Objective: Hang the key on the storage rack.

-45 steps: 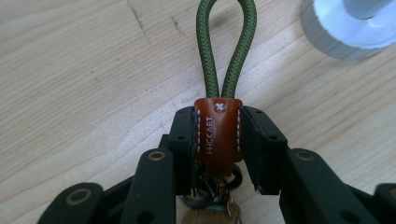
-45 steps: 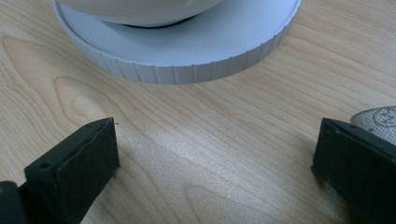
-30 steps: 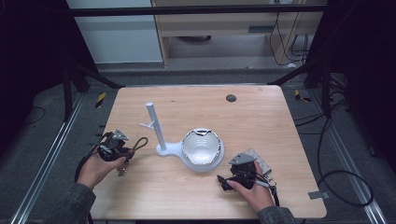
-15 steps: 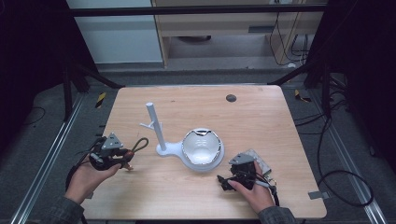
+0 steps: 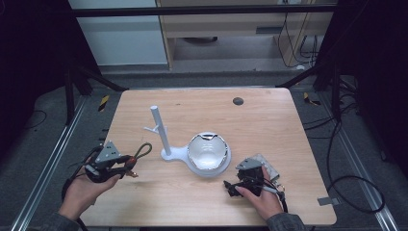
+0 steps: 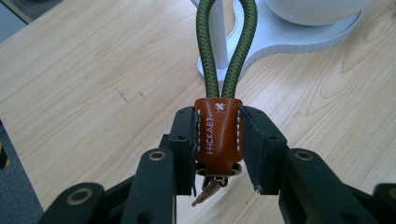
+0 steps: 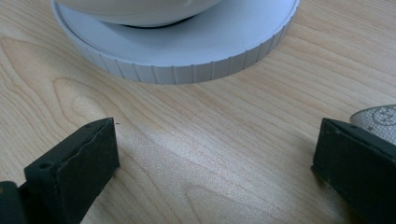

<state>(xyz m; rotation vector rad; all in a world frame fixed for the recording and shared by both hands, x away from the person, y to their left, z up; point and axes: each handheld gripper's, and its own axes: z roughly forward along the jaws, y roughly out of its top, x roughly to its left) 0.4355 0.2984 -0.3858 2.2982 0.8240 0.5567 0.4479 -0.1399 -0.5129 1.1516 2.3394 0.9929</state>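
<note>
My left gripper [image 5: 121,162] hovers over the table's left front part, shut on a brown leather key fob [image 6: 218,135]. The fob's green cord loop [image 6: 227,42] sticks out forward toward a white post [image 5: 159,130], and keys [image 6: 208,189] hang under the jaws. The post has a short side peg and shares a white base [image 6: 299,37] with a white bowl [image 5: 207,153]. My right gripper [image 5: 232,185] rests on the table just front-right of the bowl. Its jaws stand wide open on bare wood [image 7: 215,163], facing the round ribbed base [image 7: 187,51].
A small dark round spot [image 5: 237,101] marks the wooden table [image 5: 269,125] near its far edge. A grey patterned piece [image 7: 380,116] shows at the right jaw's edge. Dark floor, rails and cables surround the table.
My left hand has moved left and toward the near edge, rising a little, with the key fob still gripped. The right hand has stayed in place.
</note>
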